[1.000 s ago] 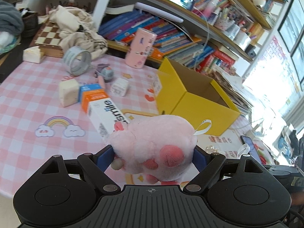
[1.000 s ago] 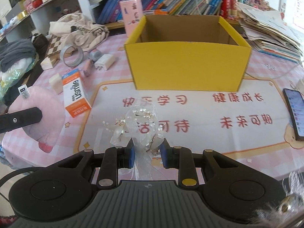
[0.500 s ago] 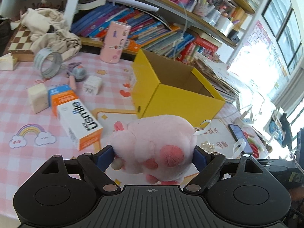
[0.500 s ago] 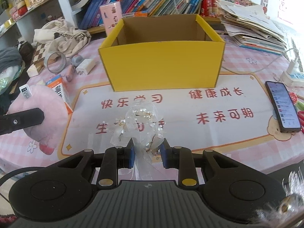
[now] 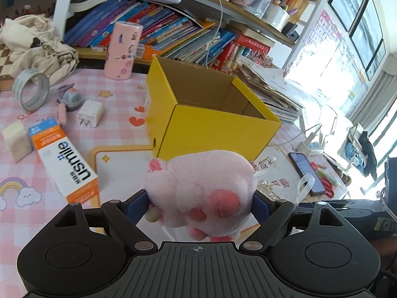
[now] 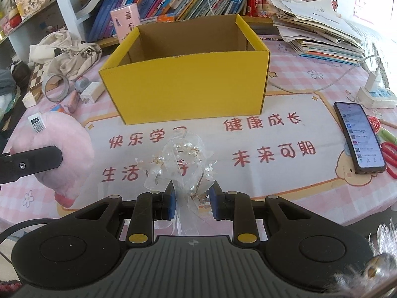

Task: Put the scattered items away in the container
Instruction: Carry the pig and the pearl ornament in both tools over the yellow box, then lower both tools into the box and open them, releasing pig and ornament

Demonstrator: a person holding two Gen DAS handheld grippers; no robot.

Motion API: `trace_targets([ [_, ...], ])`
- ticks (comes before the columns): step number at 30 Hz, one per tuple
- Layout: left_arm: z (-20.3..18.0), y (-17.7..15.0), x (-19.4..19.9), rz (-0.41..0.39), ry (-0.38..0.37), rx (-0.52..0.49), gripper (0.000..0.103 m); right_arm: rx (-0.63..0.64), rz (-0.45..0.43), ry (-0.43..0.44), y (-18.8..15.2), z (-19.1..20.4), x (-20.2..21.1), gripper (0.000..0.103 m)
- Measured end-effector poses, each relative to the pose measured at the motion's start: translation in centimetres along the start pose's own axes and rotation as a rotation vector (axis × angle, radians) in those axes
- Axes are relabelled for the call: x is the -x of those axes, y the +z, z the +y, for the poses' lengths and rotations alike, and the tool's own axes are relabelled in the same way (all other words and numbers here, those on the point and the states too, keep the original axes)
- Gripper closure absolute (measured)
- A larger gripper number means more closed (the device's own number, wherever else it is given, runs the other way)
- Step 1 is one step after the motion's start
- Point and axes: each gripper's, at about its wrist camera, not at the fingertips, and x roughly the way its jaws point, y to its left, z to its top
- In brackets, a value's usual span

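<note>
Two claws: both loaded, both held above the counter (image 6: 310, 92) short of the box
Left claw (image 5: 199, 204): spread wide, its blue pads pressing either flank of the pink plush toy (image 5: 201, 188); toy lifted clear of the counter, paw pads facing the camera
Right claw (image 6: 193, 202): pressed nearly together, pinching the stem of a pearl-and-ribbon hair ornament (image 6: 182, 160); ribbon tails hang down between the pads
Yellow box (image 6: 188, 82): open-topped, upright, beyond both claws; interior looks bare, though its floor is only partly visible
Left on the counter, to the box's left: orange toothpaste carton (image 5: 63, 160) lying flat; white charger plug (image 5: 89, 113); tape roll (image 5: 31, 89) on edge; pale eraser block (image 5: 16, 140); small grey-purple gadget (image 5: 70, 98)
Right of the box: phone (image 6: 358, 137) face up, screen lit; red scissors (image 6: 390, 156) just beside it
</note>
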Motion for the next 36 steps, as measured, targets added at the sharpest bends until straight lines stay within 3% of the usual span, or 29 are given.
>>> trace_targets([
  [14,-3.0,3.2,-2.7,-0.040,-0.008,-0.101,0.017,0.041,-0.040,0.018,4.0,-2.0,-1.3,0.078],
  [27,-5.1,8.1,-4.3,-0.141,0.003,-0.139,0.017,0.151,-0.202,0.076,10.5,-3.1,-0.9,0.078],
  [36,-5.5,10.9,-8.1,-0.106,0.057,-0.183,0.017,0.255,-0.172,0.132,16.6,-4.4,-4.9,0.078],
])
